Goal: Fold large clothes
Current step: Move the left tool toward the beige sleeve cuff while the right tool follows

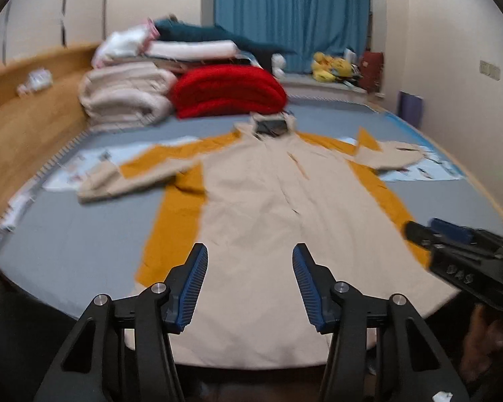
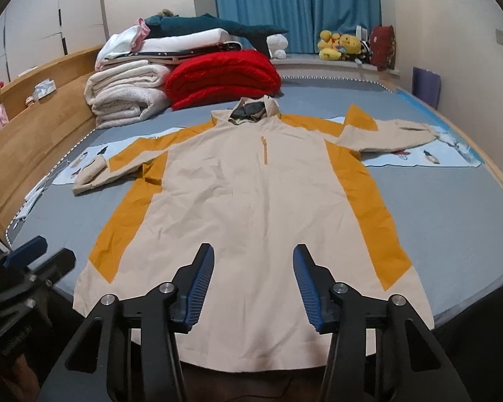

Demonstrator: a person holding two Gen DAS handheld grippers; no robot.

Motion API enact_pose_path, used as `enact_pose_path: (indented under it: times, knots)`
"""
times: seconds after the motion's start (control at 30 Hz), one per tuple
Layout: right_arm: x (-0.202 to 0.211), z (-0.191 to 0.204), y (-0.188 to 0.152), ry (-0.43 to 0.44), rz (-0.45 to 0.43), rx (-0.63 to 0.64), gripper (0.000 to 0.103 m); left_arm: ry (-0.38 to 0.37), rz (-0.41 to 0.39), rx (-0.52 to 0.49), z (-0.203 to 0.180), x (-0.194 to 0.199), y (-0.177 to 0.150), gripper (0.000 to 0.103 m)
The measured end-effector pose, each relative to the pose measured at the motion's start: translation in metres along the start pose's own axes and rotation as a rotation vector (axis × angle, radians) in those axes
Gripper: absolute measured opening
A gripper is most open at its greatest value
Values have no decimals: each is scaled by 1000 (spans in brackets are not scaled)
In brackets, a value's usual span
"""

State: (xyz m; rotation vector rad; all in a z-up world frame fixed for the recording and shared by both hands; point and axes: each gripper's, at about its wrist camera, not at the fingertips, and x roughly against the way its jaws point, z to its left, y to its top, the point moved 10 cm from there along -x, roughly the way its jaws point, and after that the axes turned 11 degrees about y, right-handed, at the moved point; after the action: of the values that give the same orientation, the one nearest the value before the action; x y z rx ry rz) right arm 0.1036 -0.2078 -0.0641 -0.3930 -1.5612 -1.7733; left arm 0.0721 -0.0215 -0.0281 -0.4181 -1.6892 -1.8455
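Note:
A large beige jacket with mustard-yellow side panels (image 2: pixel 251 201) lies flat and face up on the grey bed (image 2: pixel 452 207), hood at the far end, both sleeves bent inward; it also shows in the left wrist view (image 1: pixel 261 207). My left gripper (image 1: pixel 249 251) is open and empty above the jacket's near hem. My right gripper (image 2: pixel 253 251) is open and empty above the hem too. The right gripper appears at the right edge of the left wrist view (image 1: pixel 452 244), and the left gripper at the left edge of the right wrist view (image 2: pixel 33 261).
Folded beige blankets (image 2: pixel 127 93), a red blanket (image 2: pixel 224 77) and stacked bedding (image 2: pixel 184 43) sit at the bed's far left. A wooden headboard (image 2: pixel 33 140) runs along the left. Plush toys (image 2: pixel 342 45) line the window ledge under blue curtains (image 2: pixel 298 3). A light-blue printed cloth (image 2: pixel 436 157) lies under the sleeves.

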Motion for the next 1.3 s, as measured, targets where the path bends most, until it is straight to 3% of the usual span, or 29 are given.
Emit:
enact_pose_path:
  times: [0.17,0.37,0.6,0.97,1.1,1.2,1.3]
  knots:
    - [-4,-6,25,-8,-22,6,45,22,-29,33,9,-9,22,48]
    - [-14,-6,76,-3,-84,100,45,33,-69,51,12,-19,59,44]
    - [-48,-11,126,4,-39,137,45,11,-54,94,13,-46,104,42]
    - [-99,-20,219,-8,-116,99,45,81,-130,144,30,-123,204,41]
    - [-122,-21,250,-19,-139,122,45,141,-164,188,60,-157,243,41]
    - [-142,-20,268,-11,-150,157,45,204,-143,193,84,-198,252,41]
    - [-161,-21,276,-6,-163,183,45,266,-95,171,106,-243,243,31]
